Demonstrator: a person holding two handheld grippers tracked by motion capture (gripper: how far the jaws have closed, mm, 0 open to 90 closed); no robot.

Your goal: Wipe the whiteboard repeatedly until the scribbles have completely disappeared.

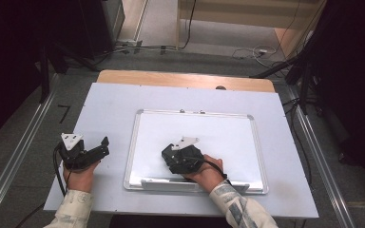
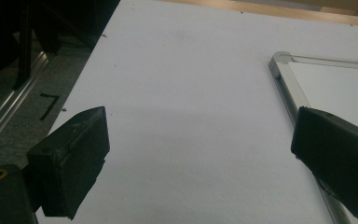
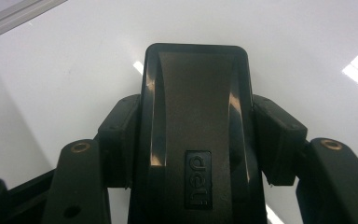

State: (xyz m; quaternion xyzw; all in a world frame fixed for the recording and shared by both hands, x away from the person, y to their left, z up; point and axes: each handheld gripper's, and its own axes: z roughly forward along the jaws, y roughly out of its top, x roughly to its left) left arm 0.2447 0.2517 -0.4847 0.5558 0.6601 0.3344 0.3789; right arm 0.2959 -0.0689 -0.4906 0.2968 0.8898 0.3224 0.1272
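Your right gripper [image 1: 171, 156] has its jaws clamped on the two long sides of a black plastic whiteboard eraser [image 3: 196, 135] with an embossed logo on its back; the eraser sits over the rectangular silver-framed whiteboard [image 1: 259, 142], toward that board's near left corner, and whether it touches the white surface you cannot tell; the board lies at the middle of the pale grey table [image 1: 114, 99], closer to its near edge; your left gripper [image 1: 100, 148] rests near the table's near left corner, just beside the board's left frame, jaws spread wide with nothing between them.
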